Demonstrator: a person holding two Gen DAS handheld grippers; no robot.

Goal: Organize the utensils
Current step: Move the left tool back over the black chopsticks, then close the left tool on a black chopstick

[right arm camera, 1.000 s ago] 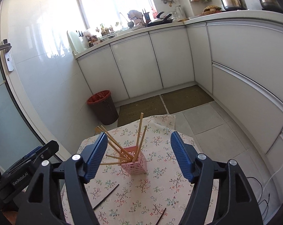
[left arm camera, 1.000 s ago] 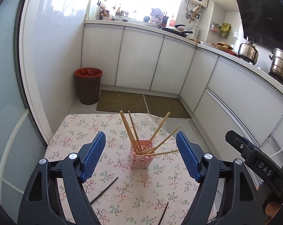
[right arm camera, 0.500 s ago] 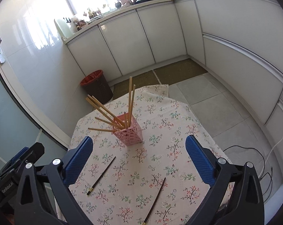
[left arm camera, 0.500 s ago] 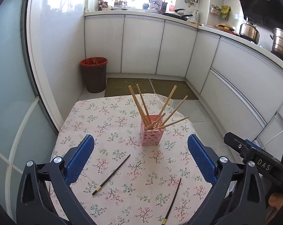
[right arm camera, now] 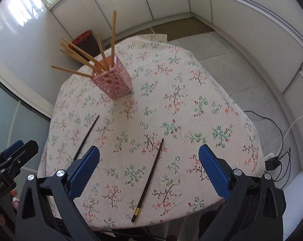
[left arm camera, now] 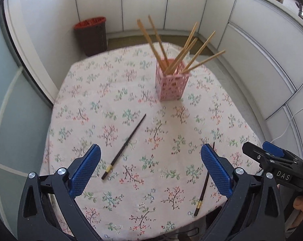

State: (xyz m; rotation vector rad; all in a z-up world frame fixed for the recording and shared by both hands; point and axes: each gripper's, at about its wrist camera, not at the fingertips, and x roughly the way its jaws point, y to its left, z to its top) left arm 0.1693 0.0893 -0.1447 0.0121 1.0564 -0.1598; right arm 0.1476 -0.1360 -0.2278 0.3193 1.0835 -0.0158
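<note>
Cabinets: white glossy cabinet fronts point(left arm camera: 191, 4) run along the far side of the room and around to the right, well beyond the tabletop.
Tabletop: a tabletop under a pale pink cloth printed with small floral sprigs point(left arm camera: 131, 92) fills the middle of both views; its near edge is rounded.
Bin: a dark brown waste bin with a red liner point(left arm camera: 91, 34) stands on the floor beyond the far left corner of the tabletop.
Left claw: the left claw point(left arm camera: 150, 166), black-framed with blue ribbed pads, is spread wide and holds nothing; its jaws have just been opening. It hangs above the near part of the cloth, tilted downward.
Right claw: the right claw point(right arm camera: 149, 167), of the same build, is also spread wide and empty, its jaws just opened too. It shows at the right edge of the left wrist view.
Holder: a pink perforated square plastic utensil holder point(left arm camera: 171, 84) stands upright on the far part of the cloth.
Wooden chopsticks: several light wooden chopsticks point(left arm camera: 183, 50) stand in the holder, fanned outward.
Left dark chopstick: a dark chopstick with a gold band near its thick end point(left arm camera: 124, 146) lies flat on the cloth between the left claw's pads, slanted toward the holder.
Right dark chopstick: a second dark gold-banded chopstick point(right arm camera: 148, 178) lies flat between the right claw's pads, well apart from the first.
</note>
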